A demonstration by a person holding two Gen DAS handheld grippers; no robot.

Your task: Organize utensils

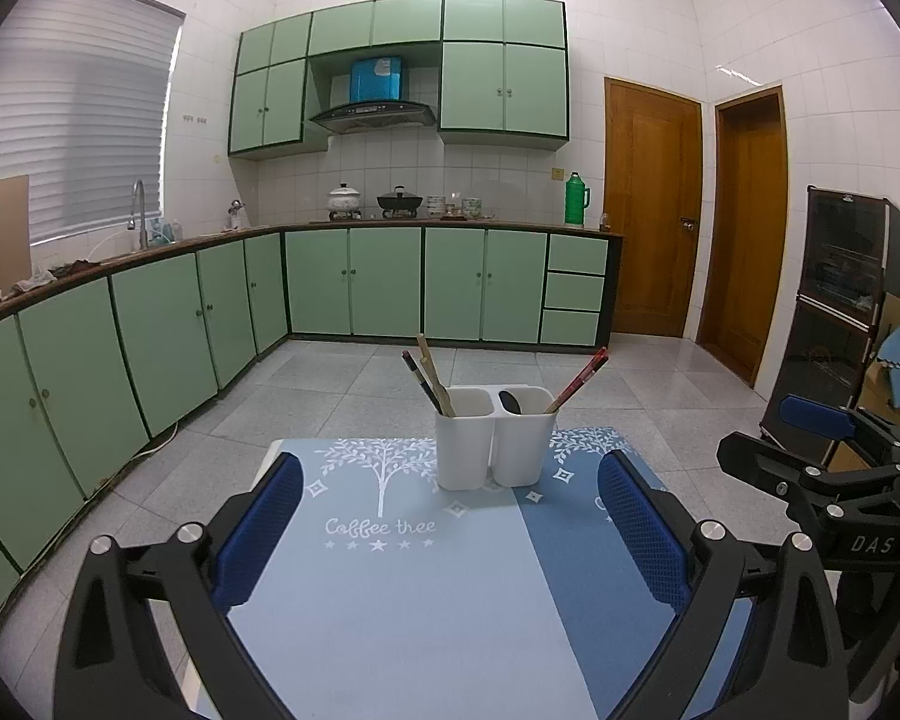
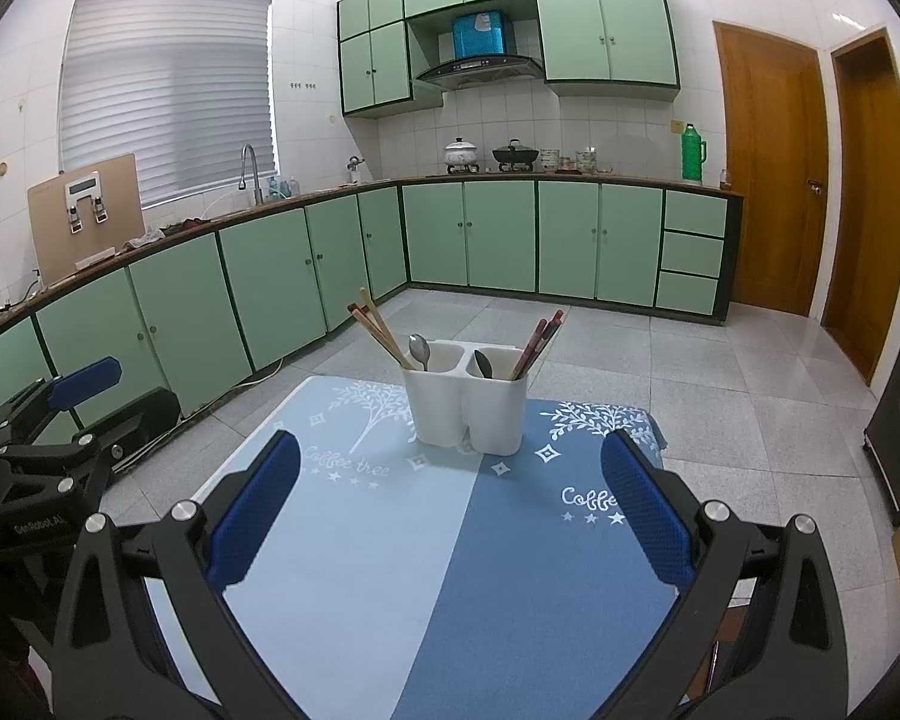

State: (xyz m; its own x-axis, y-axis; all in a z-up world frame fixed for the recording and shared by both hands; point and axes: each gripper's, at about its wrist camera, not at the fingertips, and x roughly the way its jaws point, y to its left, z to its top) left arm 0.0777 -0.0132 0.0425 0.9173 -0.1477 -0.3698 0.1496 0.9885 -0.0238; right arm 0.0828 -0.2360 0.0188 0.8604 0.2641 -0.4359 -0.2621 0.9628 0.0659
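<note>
The utensils sit in a white holder (image 2: 467, 405) with two cups, near the far end of the counter (image 2: 390, 570). The counter wears a blue mat (image 1: 426, 588), half light blue and half darker blue. White trees are printed on the mat, and the words "Coffee tree" can be read under one tree, with little stars below. On the darker half only "Coffee" shows.

The left hand-held gripper (image 1: 450, 531) hangs over the near part of the mat, its two blue pads wide apart and holding nothing. The right hand-held gripper (image 2: 450, 507) is the same: spread wide, with nothing in it. Each one shows at the edge of the other's view. One black body reads "DAS" and the other reads "GenRobot.AI".

In the left cup stand light chopsticks (image 2: 378, 333) and a silver spoon (image 2: 419, 351). In the right cup stand red-brown chopsticks (image 2: 537, 343) and another spoon (image 2: 483, 363).
</note>
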